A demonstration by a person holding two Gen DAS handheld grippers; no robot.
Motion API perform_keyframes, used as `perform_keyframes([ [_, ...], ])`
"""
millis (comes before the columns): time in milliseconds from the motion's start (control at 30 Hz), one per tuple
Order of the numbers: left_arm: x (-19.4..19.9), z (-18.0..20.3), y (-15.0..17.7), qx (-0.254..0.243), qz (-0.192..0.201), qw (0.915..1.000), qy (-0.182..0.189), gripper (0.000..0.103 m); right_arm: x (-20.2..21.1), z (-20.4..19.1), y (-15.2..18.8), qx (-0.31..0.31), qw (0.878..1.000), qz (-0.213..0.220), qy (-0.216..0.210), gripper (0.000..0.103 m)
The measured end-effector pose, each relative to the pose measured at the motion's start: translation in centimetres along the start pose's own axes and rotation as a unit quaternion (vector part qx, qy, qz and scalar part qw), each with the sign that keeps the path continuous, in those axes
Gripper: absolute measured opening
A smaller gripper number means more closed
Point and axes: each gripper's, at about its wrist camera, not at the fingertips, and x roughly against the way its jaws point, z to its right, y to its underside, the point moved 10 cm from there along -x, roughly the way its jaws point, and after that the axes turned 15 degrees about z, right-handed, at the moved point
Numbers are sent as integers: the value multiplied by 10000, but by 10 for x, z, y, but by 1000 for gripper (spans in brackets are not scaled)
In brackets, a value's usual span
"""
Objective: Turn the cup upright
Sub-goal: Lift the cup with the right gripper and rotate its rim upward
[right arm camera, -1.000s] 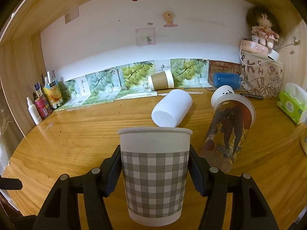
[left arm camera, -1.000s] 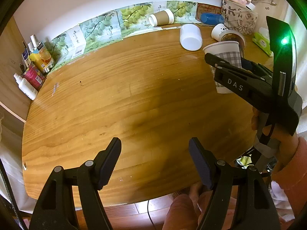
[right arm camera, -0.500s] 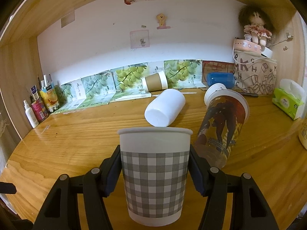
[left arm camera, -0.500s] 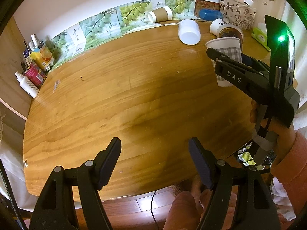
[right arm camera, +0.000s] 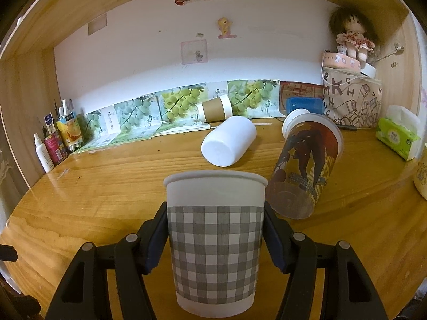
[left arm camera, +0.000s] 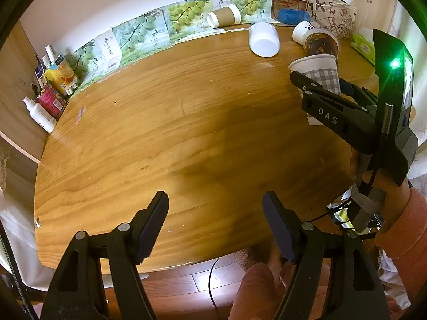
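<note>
So, checked paper cup (right arm camera: 215, 242) | right gripper (right arm camera: 216, 240) clamped mid-wall, upright | left gripper (left arm camera: 215, 229) fingers apart, empty | probably light, crushable, squeeze gently

The paper cup (right arm camera: 215, 242) is white on top with grey and white checks below. The table (left arm camera: 165, 133) is warm brown wood. One lying cup (right arm camera: 229, 144) is plain white. A tall cup (right arm camera: 304, 170) is reddish brown with pictures.

The left hand-held gripper (left arm camera: 215, 224) hangs over the wooden surface (left arm camera: 165, 133), fingers spread, gripping nothing. At right, the right hand-held gripper (left arm camera: 307, 85) clamps the grey-checked white paper cup (left arm camera: 319, 73), rim up.
</note>
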Motion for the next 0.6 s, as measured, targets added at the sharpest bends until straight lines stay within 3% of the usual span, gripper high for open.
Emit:
perform_keyframes([
  [267,1,1,2,5,-13,10000,-6,76,2,2,-14,5,9996,283,90,66],
  [600,0,2,3,19,-58,10000,-32,76,1,2,-12,25,9995,298,117,67],
])
